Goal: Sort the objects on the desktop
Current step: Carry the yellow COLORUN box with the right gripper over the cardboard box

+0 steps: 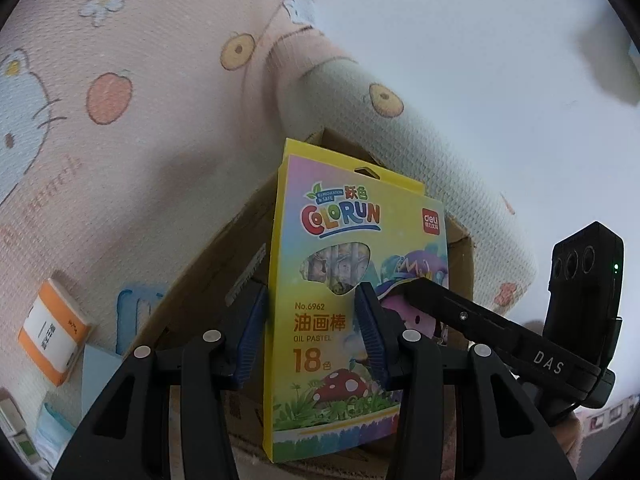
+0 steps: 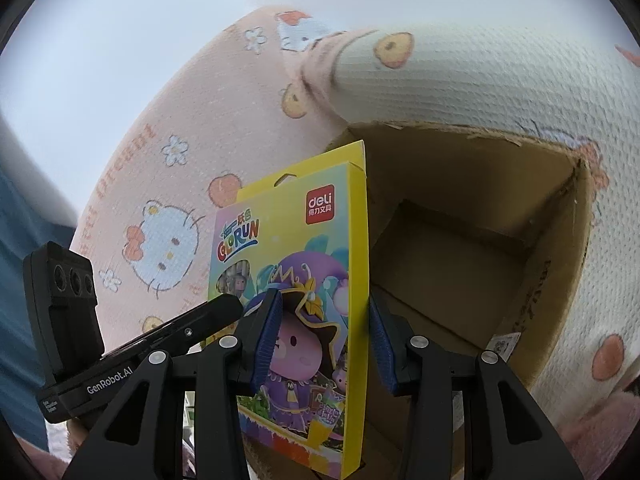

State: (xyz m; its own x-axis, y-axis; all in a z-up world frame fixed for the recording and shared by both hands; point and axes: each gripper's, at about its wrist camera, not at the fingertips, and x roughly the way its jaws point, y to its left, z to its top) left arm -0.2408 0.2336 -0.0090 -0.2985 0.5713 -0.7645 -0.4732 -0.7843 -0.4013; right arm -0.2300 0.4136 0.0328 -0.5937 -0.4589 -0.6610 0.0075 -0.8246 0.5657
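A yellow oil pastel box (image 1: 348,320) with cartoon art stands upright between both grippers. My left gripper (image 1: 312,320) is shut on it, one blue pad at the box's left edge and the other on its front face. My right gripper (image 2: 320,320) is shut on the same oil pastel box (image 2: 304,280), with its right pad at the yellow side edge. One black finger (image 1: 460,312) of the right gripper reaches in from the right in the left wrist view. The open cardboard box (image 2: 460,240) lies just behind and right of the pastels, its inside bare.
A pink and white tablecloth (image 2: 168,160) with cat and fruit prints covers the table. Left of the cardboard box (image 1: 216,264) lie an orange and white packet (image 1: 52,336), a blue-printed item (image 1: 132,312) and more small packs at the lower left.
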